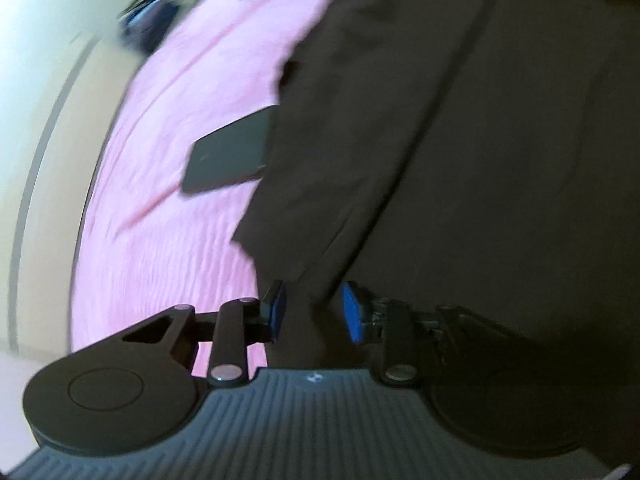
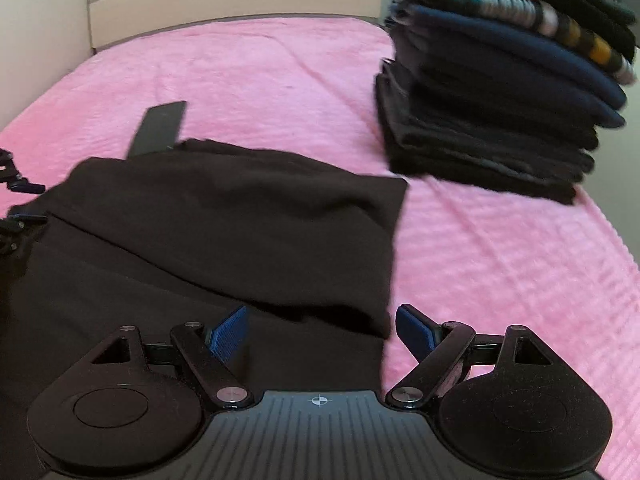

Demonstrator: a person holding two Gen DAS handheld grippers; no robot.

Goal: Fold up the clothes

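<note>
**Dark garment half-folded on the bed, both grippers at its edges**

We take the dark garment [image 2: 224, 216] as our landmark. It lies flat on the pink bedspread [image 2: 500, 260], with its far part doubled over the near part so that a folded edge runs across it. We judge that it is spread on the bed because the soft, wide surface lets a fold be laid and smoothed.

Our right gripper [image 2: 320, 334] sits at the garment's near right corner. Its fingers [image 2: 228, 338] stand wide apart and grip nothing: one blue pad is over the cloth, the other over the bedspread just beside the garment's right edge. We judge that this straddle lines it up to take that edge for the next fold.

Our left gripper [image 1: 314, 312] is at the garment's left edge. Its fingers [image 1: 354, 312] are partly closed, and a flap of the dark cloth hangs between them; the picture is blurred, so we cannot tell whether the pads press on it.

Just beyond the garment's far left, a flat dark rectangular object [image 2: 158, 128] lies partly tucked under the cloth. Well to the garment's far right stands a stack of folded clothes [image 2: 504, 92], dark pieces with one striped; we judge this is where finished items go, kept clear of the working area.
</note>
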